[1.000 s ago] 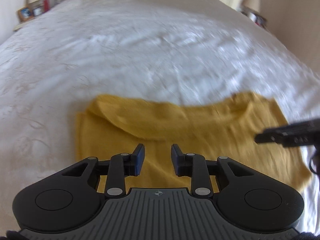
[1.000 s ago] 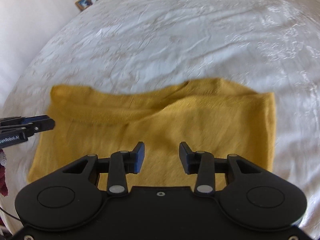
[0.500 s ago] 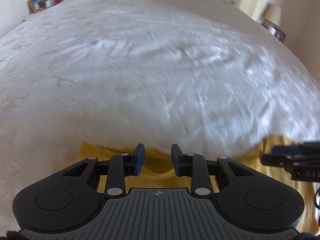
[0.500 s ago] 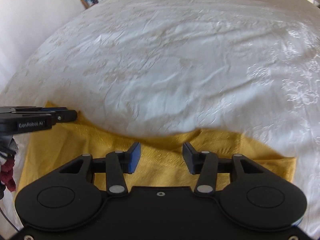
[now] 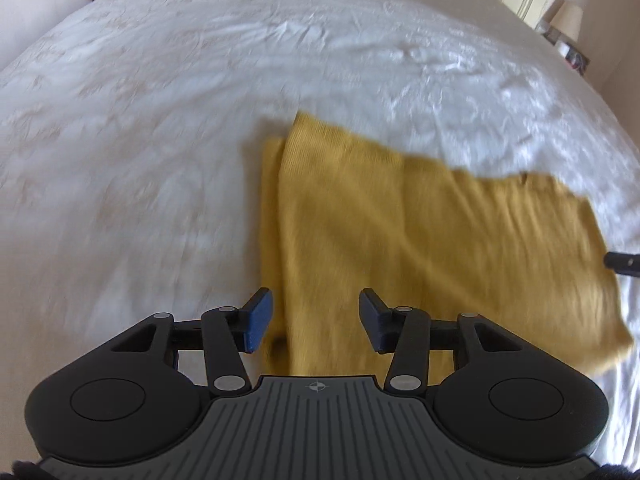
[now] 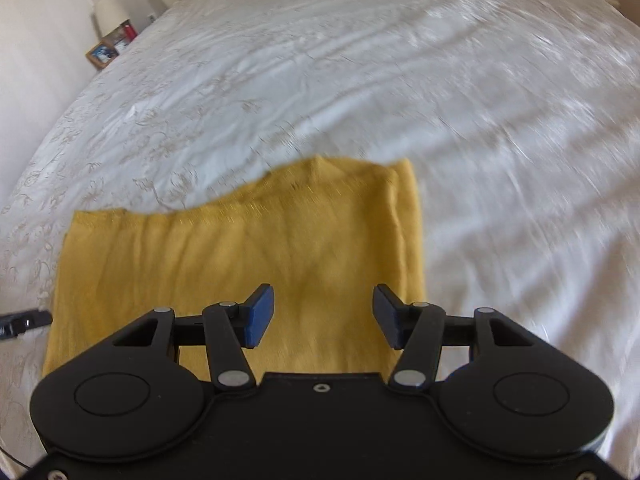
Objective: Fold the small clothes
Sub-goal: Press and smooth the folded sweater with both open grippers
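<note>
Yellow garment (image 5: 420, 240) shows a doubled left edge only leftward.

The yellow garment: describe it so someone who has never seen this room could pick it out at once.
A wide bed under a white patterned cover fills the room. On the cover, just ahead of both claws, lies the yellow garment, folded flat into a rough rectangle with layered edges. It is the only coloured thing on the white cover.

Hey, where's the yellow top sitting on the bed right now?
The yellow top lies flat on the white bedspread, right of centre in the left wrist view and left of centre in the right.
</note>
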Motion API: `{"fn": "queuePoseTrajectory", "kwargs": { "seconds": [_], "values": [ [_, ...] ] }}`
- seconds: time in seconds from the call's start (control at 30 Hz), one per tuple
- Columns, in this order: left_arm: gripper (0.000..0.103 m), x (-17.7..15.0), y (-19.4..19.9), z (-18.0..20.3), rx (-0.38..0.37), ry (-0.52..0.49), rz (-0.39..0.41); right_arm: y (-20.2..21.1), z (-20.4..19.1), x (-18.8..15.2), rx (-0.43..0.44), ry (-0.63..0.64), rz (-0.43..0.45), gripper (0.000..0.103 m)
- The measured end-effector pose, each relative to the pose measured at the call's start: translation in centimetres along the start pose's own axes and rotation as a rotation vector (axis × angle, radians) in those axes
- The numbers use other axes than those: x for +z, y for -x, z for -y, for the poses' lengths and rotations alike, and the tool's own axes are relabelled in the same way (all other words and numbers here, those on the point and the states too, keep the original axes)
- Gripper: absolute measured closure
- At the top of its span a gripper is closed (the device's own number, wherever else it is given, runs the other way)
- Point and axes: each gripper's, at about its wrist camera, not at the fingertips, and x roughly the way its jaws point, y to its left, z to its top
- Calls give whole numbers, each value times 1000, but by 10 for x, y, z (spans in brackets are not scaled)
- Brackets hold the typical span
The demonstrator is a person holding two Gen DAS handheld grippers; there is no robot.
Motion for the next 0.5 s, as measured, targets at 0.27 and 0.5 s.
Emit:
{"fn": "queuePoseTrajectory", "kwargs": {
  "seconds": [0.27,0.5],
  "values": [
    [56,-25,-1,2,-65,12,-25,29,27,-41,-47,-111,-13,42],
    [57,-32,-13,0,-118,70,-36,52,39,-64,-71,-158,-3,40]
  ]
}}
